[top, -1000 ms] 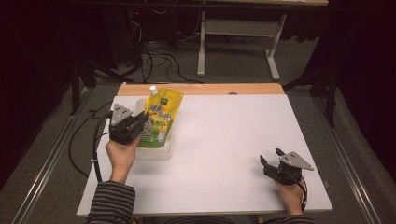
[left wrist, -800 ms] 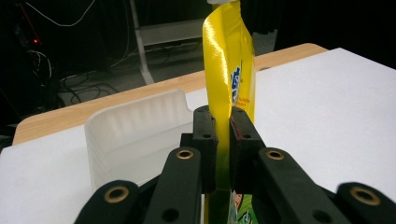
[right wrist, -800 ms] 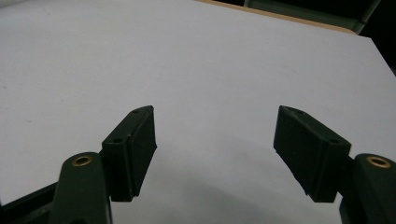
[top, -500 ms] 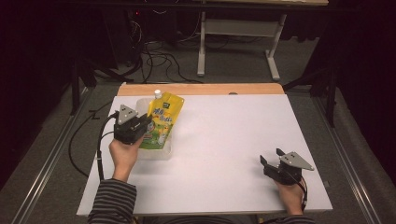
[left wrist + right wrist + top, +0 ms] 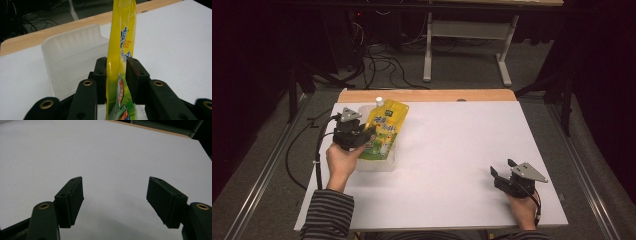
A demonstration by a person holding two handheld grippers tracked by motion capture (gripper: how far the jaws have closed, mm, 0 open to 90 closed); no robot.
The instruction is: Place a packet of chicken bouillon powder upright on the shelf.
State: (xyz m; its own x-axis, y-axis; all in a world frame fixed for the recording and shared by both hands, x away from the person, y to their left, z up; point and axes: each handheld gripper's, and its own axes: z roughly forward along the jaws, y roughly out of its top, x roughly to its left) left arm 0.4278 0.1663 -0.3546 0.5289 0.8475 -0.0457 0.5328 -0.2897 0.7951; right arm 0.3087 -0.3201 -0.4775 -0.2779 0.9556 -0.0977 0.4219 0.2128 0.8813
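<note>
The left gripper (image 5: pixel 117 75), jaws just opening, barely touches the yellow spout pouch (image 5: pixel 121 47); unsupported, it may tip beside the clear tray (image 5: pixel 72 50). The right gripper (image 5: pixel 115 200) is open, empty.

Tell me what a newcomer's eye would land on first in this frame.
The bright yellow pouch with a white cap, standing in a clear plastic tray at the white table's left. The left gripper straddles it, its jaws having just been opening. At the near right, the right gripper rests open.
</note>
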